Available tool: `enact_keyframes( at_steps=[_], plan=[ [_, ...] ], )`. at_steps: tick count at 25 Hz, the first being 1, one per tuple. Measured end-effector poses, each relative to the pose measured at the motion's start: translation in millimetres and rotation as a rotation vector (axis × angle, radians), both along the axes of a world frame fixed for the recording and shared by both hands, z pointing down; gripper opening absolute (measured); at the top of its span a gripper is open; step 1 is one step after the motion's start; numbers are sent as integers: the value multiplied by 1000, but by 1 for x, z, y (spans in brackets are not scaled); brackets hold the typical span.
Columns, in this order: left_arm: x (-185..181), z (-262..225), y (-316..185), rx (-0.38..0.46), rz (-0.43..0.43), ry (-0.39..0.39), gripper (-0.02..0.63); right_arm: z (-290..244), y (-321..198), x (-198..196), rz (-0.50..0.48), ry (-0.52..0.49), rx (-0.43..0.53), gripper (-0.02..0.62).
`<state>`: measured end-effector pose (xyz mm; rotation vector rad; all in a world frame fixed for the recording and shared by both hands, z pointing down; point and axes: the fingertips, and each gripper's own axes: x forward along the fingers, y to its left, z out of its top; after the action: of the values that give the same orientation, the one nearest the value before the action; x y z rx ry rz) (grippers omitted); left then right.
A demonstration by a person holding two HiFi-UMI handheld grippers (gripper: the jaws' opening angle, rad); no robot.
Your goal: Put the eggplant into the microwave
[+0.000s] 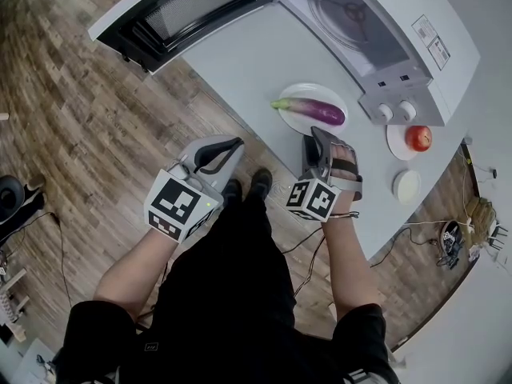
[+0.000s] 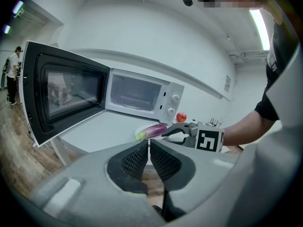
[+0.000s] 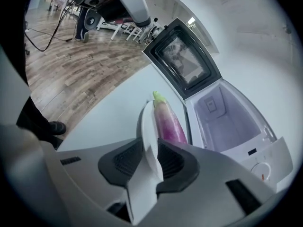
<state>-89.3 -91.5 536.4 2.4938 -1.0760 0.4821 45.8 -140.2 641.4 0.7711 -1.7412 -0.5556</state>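
left claw (image 2: pixel 149 145) clenched | right claw (image 3: pixel 151 150) grasping plate (image 1: pixel 316 93) rim near counter (image 1: pixel 240 62) edge, eggplant (image 1: pixel 316 111) aboard | microwave door (image 1: pixel 188 8) wide

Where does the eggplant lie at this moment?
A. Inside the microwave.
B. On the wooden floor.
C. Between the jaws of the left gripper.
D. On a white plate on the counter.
D: the eggplant lies on the white plate, which stands on the counter before the open microwave.
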Motion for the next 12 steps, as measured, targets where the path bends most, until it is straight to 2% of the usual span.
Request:
enact_keyframes(
  at_steps=[4, 7, 12],
  plan=[
    [1, 3, -1, -5, 1, -1, 21, 0, -5, 0, -11, 25, 10, 97],
    [3, 5, -1, -7, 3, -1, 21, 4, -6, -1, -32, 59, 43, 37],
    [1, 15, -1, -15, 3, -11, 21, 5, -8, -3, -60, 118, 129, 32]
  ],
)
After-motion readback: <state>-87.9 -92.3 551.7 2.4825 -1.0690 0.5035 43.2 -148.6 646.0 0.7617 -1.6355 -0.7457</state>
